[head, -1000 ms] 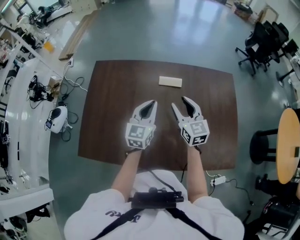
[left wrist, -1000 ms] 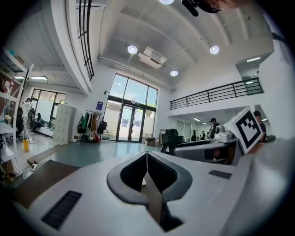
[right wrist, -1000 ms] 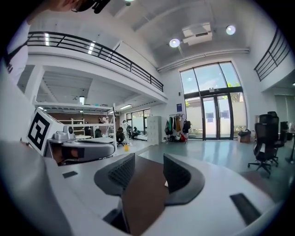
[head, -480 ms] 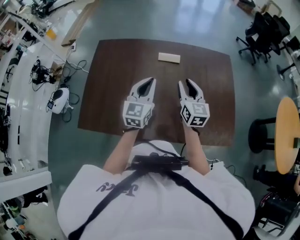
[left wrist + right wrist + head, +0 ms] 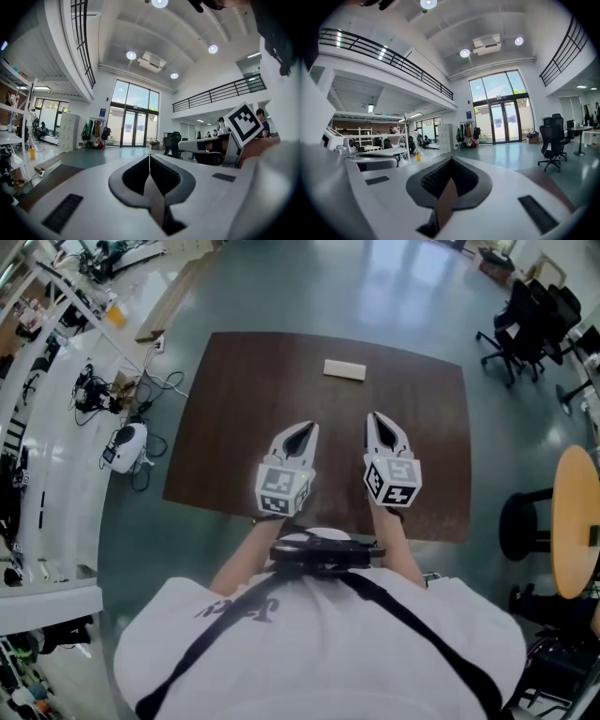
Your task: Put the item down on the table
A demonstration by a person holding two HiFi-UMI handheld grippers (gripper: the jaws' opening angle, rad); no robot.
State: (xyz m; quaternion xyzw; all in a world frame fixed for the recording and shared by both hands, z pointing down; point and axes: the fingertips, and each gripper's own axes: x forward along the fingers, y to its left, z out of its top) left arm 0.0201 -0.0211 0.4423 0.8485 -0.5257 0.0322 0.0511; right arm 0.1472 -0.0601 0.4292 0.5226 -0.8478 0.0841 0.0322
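Note:
A pale rectangular block lies flat near the far edge of the dark brown table. My left gripper hovers over the table's near half, shut with nothing in it; its tips meet in the left gripper view. My right gripper is beside it on the right, also shut and empty, tips together in the right gripper view. Both grippers are well short of the block and tilt upward, so their own views show the hall rather than the block.
Black office chairs stand at the far right. A round wooden table and a black stool are at the right. A white bench with cables and devices runs along the left. A power strip lies on the floor.
The right gripper's jaws have closed from open to shut. Both grippers have drawn back toward the person and the near table edge. The block has not moved.

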